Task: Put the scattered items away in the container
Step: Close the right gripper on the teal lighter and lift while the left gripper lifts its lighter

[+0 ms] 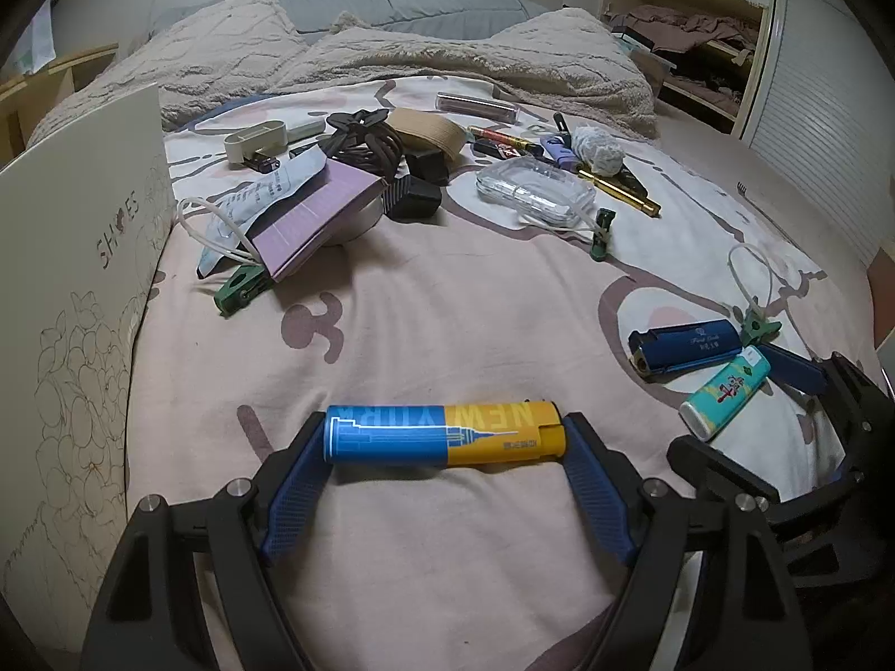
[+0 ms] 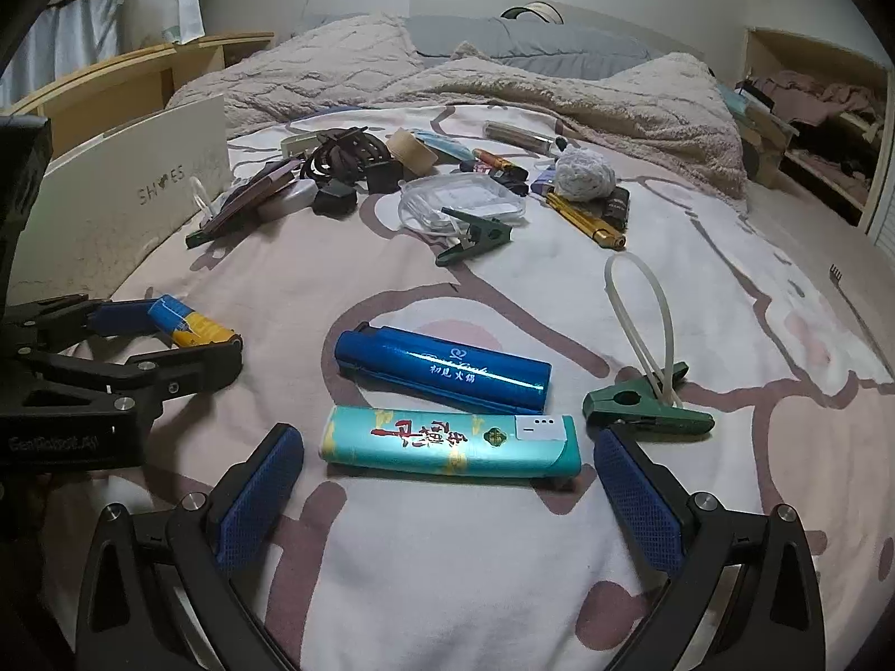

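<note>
On the bed (image 1: pixel 447 302) I have my left tool (image 1: pixel 444 436) down around the blue-and-yellow lighter (image 1: pixel 442 436), which lies crosswise on the sheet; both blue pads (image 1: pixel 296 486) sit right at its two ends, though I cannot tell from here whether they are pressing it or only touching. My right tool (image 2: pixel 447 464) is spread wide with the teal lighter (image 2: pixel 450 442) lying between its pads (image 2: pixel 257 497), a clear gap on each side, so it grips nothing. Just beyond the teal lighter, at 12 o'clock from it in the right wrist view, lies the dark blue lighter (image 2: pixel 442 372), the two nearly side by side. At 3 o'clock from them sits a green clip (image 2: pixel 643 408) with a white loop standing up from it. The white shoe box (image 1: pixel 84 302) (lettered "SHOES" on its side) stands at 9 o'clock in the left wrist view, well apart from all three lighters. Farther up the bed, at 12 o'clock, the rest of the clutter is heaped together: a purple booklet (image 1: pixel 319 212), dark hair ties (image 1: pixel 363 145), a clear plastic case (image 1: pixel 531 193), a gold pen (image 1: pixel 621 190) and a second green clip (image 2: pixel 475 237). A fluffy beige blanket (image 1: pixel 447 56) is bunched behind the heap.
</note>
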